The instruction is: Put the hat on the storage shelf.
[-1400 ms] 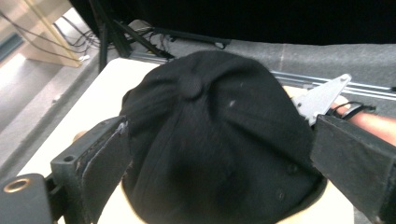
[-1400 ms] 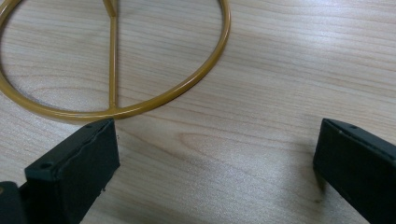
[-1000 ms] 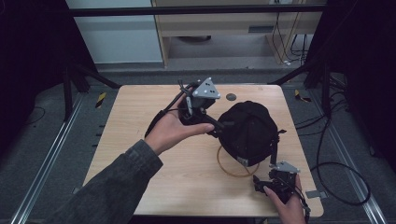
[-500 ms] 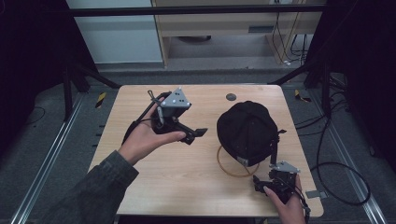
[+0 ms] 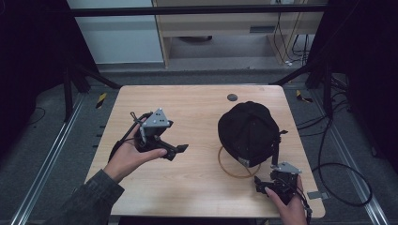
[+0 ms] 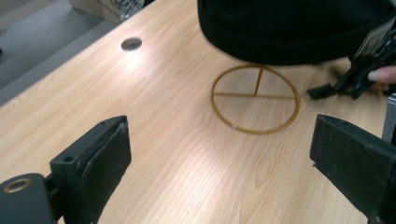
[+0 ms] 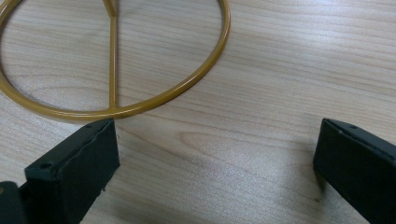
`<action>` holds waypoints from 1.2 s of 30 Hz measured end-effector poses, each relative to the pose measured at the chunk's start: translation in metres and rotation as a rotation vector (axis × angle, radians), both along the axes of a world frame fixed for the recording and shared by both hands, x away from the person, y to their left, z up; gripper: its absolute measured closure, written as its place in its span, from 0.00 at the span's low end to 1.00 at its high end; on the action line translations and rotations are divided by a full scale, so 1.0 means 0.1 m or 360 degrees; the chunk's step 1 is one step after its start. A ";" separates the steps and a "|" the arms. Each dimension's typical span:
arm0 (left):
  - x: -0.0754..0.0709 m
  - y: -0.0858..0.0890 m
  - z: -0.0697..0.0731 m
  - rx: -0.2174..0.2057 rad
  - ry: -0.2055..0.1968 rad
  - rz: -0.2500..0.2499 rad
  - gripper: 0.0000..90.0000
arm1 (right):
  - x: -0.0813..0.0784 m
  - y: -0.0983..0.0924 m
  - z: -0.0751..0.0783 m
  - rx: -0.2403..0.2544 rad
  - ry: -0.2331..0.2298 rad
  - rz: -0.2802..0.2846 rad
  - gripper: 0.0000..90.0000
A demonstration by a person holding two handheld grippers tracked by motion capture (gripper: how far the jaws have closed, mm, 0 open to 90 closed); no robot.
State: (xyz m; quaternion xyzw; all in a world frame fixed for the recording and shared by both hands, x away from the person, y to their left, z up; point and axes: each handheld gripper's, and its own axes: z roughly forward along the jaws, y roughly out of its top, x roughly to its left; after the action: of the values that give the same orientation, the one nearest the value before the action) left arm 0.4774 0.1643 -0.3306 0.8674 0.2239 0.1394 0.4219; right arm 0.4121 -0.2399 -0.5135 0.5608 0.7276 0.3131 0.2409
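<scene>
A: Where's the black cap (image 5: 249,132)?
B: Sitting on the gold wire stand (image 5: 233,167), desk's (image 5: 187,187) right side. Both grippers empty, jaws wide: left gripper (image 5: 176,151) well left of it, right gripper (image 5: 261,185) just beside the ring.
A: Risk?
B: Nudging the ring could topple the cap.

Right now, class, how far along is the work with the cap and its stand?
Done: the black cap sits over the gold wire stand. In hand: nothing; the left gripper and the right gripper are open and clear of it. Left: apparently nothing obvious.

Black cap (image 5: 249,130) crown-up on table, apparently overlapping flat yellow wire ring (image 5: 233,169).
</scene>
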 end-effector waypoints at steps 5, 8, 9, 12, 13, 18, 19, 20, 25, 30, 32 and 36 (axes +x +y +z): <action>-0.01 0.11 -0.20 0.0026 0.0031 0.0034 0.06 | 0.00 0.00 0.00 0.0003 0.0001 0.0000 0.00; 0.00 0.17 -0.30 0.0032 0.0060 0.0056 0.06 | 0.00 0.00 0.00 0.0002 0.0001 -0.0001 0.00; 0.01 0.18 -0.34 0.0043 0.0065 0.0058 0.06 | 0.00 0.00 0.00 0.0003 0.0001 -0.0001 0.00; 0.00 0.22 -0.45 0.0071 0.0083 0.0069 0.06 | 0.00 0.00 0.00 0.0004 0.0001 -0.0001 0.00; 0.00 0.24 -0.49 0.0083 0.0084 0.0075 0.06 | 0.00 0.00 0.00 0.0003 0.0001 -0.0001 0.00; -0.01 0.30 -0.69 0.0123 0.0117 0.0094 0.06 | 0.00 0.00 0.00 0.0003 0.0001 -0.0001 0.00; -0.02 0.31 -0.72 0.0127 0.0126 0.0100 0.06 | 0.00 0.00 0.00 0.0003 0.0001 -0.0001 0.00; -0.02 0.33 -0.76 0.0127 0.0135 0.0102 0.06 | 0.00 0.00 0.00 0.0003 0.0001 -0.0001 0.00; -0.03 0.40 -0.90 0.0139 0.0166 0.0126 0.06 | 0.00 0.00 0.00 0.0003 0.0001 -0.0001 0.00; -0.03 0.49 -1.08 0.0172 0.0196 0.0151 0.06 | 0.00 0.00 0.00 0.0003 0.0001 -0.0001 0.00; -0.03 0.53 -1.14 0.0170 0.0214 0.0167 0.06 | 0.00 0.00 0.00 0.0004 0.0001 -0.0002 0.00; -0.03 0.62 -1.26 0.0191 0.0239 0.0198 0.06 | 0.00 0.00 0.00 0.0003 0.0001 -0.0001 0.00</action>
State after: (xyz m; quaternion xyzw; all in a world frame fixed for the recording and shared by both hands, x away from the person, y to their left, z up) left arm 0.4746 0.2262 -0.4568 0.8835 0.2996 0.1132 0.3419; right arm 0.4118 -0.2398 -0.5135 0.5613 0.7272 0.3137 0.2402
